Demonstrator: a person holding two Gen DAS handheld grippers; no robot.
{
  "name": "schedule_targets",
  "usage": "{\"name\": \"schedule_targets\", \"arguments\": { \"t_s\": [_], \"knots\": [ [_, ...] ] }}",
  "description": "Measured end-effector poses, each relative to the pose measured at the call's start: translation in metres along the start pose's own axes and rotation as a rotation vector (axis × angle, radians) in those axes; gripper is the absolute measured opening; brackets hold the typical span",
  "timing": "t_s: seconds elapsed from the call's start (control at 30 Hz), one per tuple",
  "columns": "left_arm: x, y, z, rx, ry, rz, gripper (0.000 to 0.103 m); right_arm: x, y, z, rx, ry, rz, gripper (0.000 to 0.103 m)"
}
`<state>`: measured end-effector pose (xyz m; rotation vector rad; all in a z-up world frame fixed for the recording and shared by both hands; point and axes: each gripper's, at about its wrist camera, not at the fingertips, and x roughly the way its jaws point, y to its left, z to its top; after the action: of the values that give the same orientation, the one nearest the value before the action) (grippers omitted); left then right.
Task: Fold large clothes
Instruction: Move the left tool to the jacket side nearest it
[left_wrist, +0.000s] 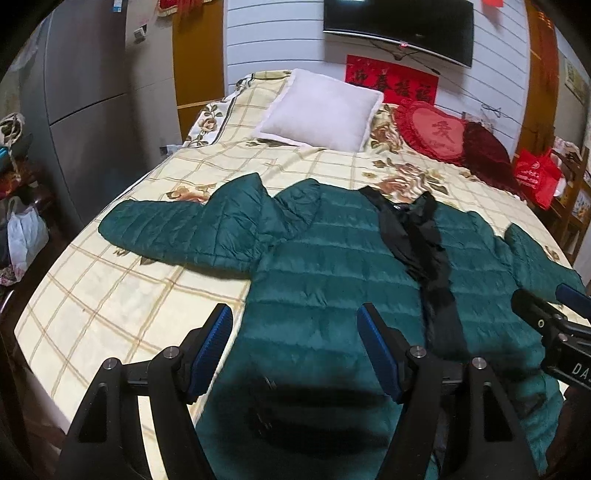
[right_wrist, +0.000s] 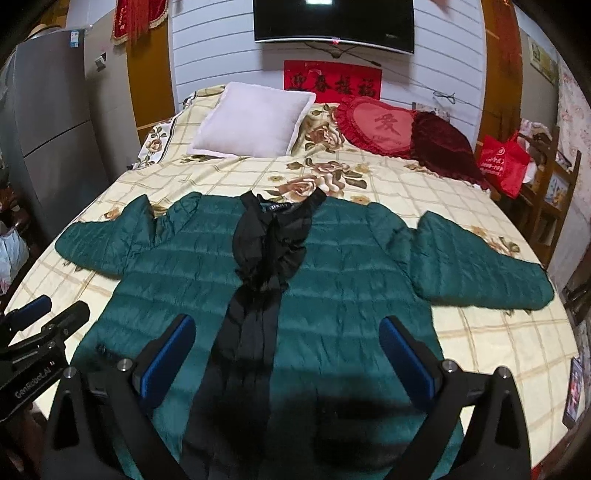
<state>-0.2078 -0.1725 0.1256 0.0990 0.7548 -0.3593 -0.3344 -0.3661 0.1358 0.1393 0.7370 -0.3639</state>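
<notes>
A dark green quilted jacket (right_wrist: 332, 280) lies spread flat on the bed, front up, its black lining (right_wrist: 266, 251) showing down the open middle. Both sleeves stretch outward: the left sleeve (left_wrist: 177, 225) and the right sleeve (right_wrist: 476, 266). My left gripper (left_wrist: 295, 339) hovers open above the jacket's lower left part, nothing between its blue pads (left_wrist: 210, 350). My right gripper (right_wrist: 288, 350) hangs open above the lower middle, over the black strip. Each gripper shows at the edge of the other's view: the right gripper (left_wrist: 554, 317) and the left gripper (right_wrist: 48, 317).
The bed has a cream checked floral sheet (right_wrist: 461, 332). A white pillow (right_wrist: 255, 122), a red heart cushion (right_wrist: 380, 125) and a dark red cushion (right_wrist: 443, 147) lie at the head. A grey fridge (left_wrist: 96, 96) stands left, a red bag (right_wrist: 502, 162) on a shelf right.
</notes>
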Motion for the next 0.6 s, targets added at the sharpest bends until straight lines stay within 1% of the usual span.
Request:
{"name": "schedule_targets", "arguments": {
  "t_s": [0.13,0.2,0.27,0.53,0.6],
  "knots": [
    [0.019,0.012,0.015,-0.008,0.005,0.007,0.066,0.026,0.005,0.013,-0.002,0.017,0.022,0.101],
    [0.028,0.019,0.021,-0.015,0.004,0.009,0.066,0.04,0.012,0.019,-0.023,0.023,0.022,0.101],
    [0.038,0.027,0.028,-0.024,0.004,0.026,0.066,0.051,0.019,0.024,-0.042,0.02,0.022,0.101],
    [0.08,0.057,0.042,-0.063,0.032,0.057,0.066,0.091,0.036,0.04,-0.069,0.024,0.038,0.101],
    [0.089,0.063,0.043,-0.063,0.038,0.081,0.066,0.099,0.039,0.041,-0.077,0.029,0.031,0.101]
  ]
}}
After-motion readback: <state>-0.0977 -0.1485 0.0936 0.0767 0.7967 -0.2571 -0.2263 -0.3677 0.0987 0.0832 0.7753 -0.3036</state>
